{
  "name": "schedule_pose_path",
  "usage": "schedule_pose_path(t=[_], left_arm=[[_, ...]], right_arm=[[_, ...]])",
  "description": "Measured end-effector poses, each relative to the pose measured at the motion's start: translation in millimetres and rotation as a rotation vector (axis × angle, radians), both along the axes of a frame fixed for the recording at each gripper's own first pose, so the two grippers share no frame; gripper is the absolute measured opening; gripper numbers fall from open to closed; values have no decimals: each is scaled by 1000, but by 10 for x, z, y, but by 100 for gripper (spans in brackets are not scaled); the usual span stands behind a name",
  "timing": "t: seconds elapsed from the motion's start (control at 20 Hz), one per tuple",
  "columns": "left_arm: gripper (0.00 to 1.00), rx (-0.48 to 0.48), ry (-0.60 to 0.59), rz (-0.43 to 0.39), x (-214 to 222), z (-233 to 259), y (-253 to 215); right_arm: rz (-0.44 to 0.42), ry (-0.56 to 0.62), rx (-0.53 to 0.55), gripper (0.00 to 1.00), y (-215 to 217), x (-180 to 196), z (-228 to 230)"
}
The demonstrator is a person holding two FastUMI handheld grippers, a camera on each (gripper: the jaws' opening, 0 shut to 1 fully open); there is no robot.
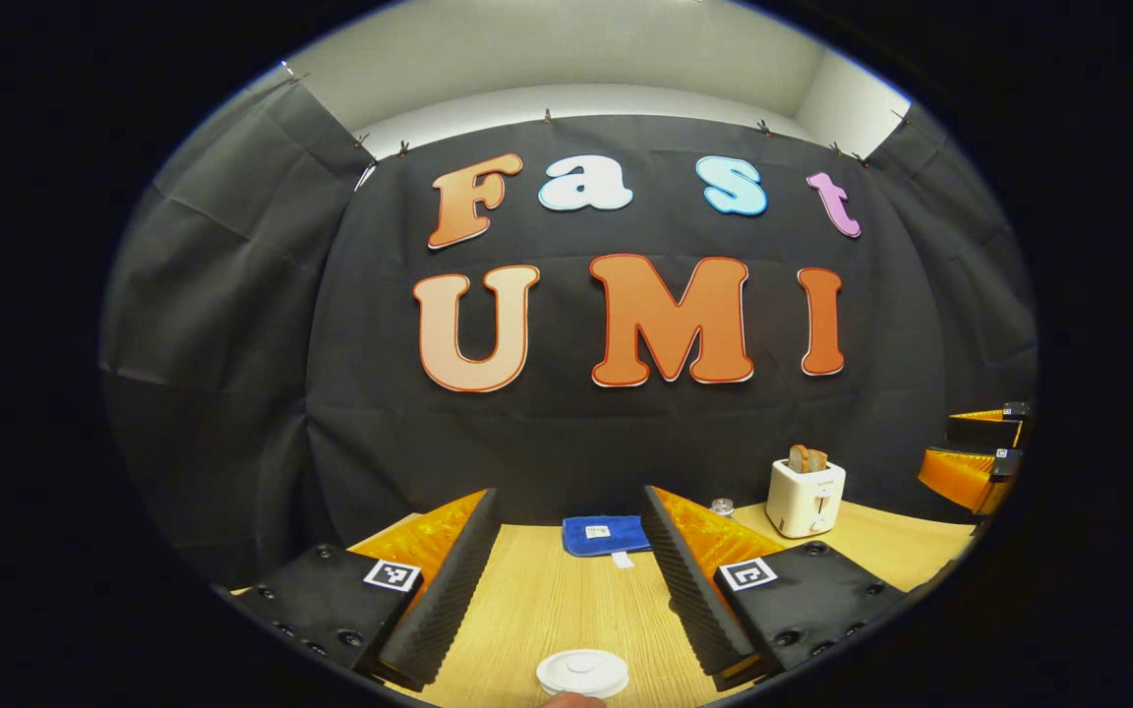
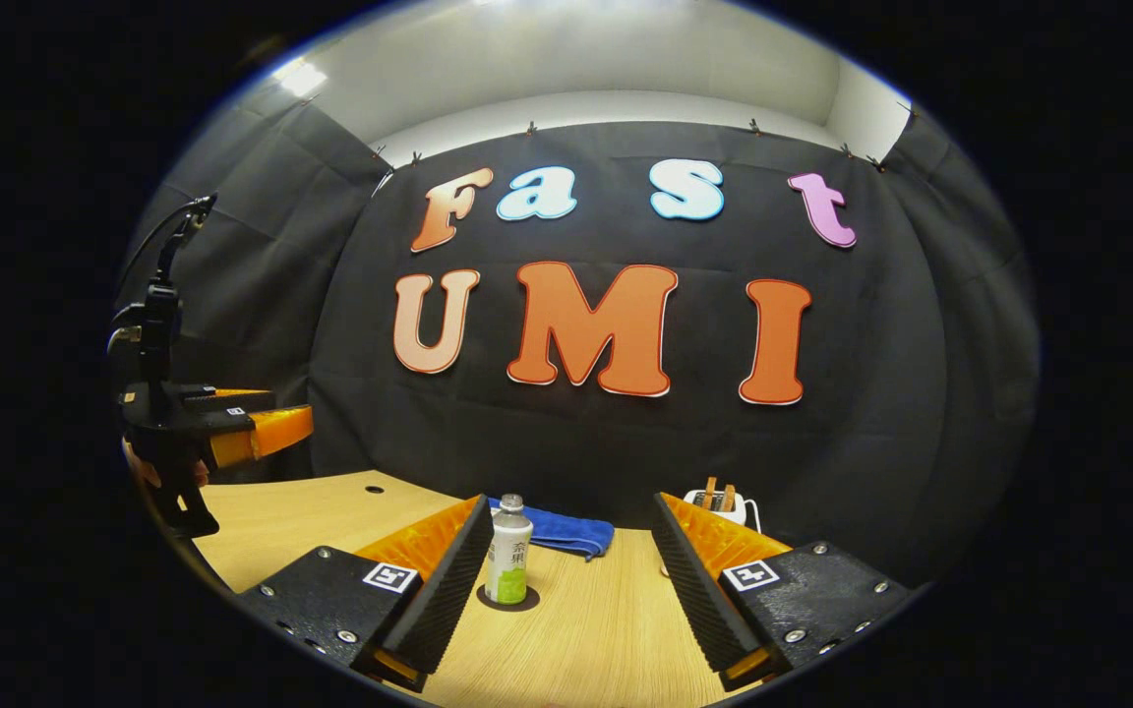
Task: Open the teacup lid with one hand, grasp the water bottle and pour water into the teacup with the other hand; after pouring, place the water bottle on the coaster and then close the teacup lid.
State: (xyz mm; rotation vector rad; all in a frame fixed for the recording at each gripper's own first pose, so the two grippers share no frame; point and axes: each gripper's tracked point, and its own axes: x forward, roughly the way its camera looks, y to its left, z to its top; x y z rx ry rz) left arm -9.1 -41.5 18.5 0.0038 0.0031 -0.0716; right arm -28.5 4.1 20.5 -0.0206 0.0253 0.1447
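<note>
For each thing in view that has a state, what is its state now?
Teacup lid: closed, on the teacup.
Water bottle: upright, capped, standing on the coaster.
Toaster: bread sticking up from its slots.
Blue cloth: folded, flat on the table.
Left gripper: jaws open.
Right gripper: jaws open.

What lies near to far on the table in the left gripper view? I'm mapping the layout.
White lid nearest, between the open tongs, then the blue cloth by the back wall.
</note>
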Motion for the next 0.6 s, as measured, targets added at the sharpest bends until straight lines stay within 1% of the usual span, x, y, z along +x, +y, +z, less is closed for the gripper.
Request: schedule_pose_path(t=[0.05,0.1,0.15,0.25,0.3,0.35,0.6], left_arm=[[93,5,-1,-4,32,-18,-10],[94,8,0,-3,72,-22,-5],[92,8,0,-7,96,-41,-25],[92,0,0,-12,144,-64,-27],[95,1,0,-8,163,-85,-18],[92,2,3,-6,167,-102,12],[93,17,6,17,220,-133,79]], right_arm=[[-2,1,2,99,-3,14,-6],[-6,4,4,97,-11,29,-19],[-1,3,6,97,7,40,-33],[4,10,1,97,41,80,-71],[8,13,-4,97,71,89,-85],[11,17,-8,97,88,110,-117],[23,20,-20,97,190,194,-150]])
